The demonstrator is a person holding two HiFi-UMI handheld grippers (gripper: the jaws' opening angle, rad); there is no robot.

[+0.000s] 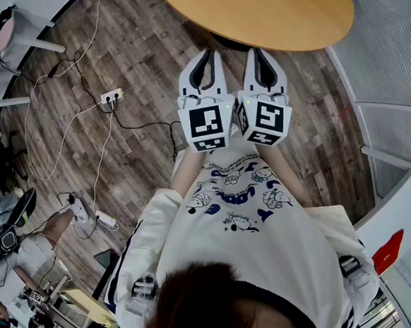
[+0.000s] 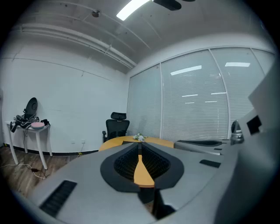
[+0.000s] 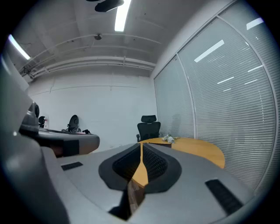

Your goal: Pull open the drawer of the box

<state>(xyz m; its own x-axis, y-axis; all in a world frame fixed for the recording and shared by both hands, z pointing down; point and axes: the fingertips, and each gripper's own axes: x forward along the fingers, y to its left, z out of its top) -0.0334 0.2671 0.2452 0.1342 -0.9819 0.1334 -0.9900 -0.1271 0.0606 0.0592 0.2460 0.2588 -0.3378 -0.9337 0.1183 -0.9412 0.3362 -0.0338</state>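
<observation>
No box or drawer shows in any view. In the head view I hold both grippers side by side in front of my chest, pointing at a wooden oval table [image 1: 264, 13]. The left gripper [image 1: 202, 55] is shut, its tips meeting with nothing between them. The right gripper [image 1: 264, 52] is shut too, and empty. Along the left gripper's jaws [image 2: 140, 146] I see the table [image 2: 127, 141] with a small white bunch [image 2: 139, 137] on it. The right gripper [image 3: 141, 147] looks at the same table [image 3: 201, 151] from a little further right.
A black office chair [image 2: 117, 127] stands behind the table by a wall of glass with blinds [image 3: 218, 87]. A power strip [image 1: 112, 96] and loose cables lie on the wood floor at left. A white side table [image 2: 33, 131] holds gear.
</observation>
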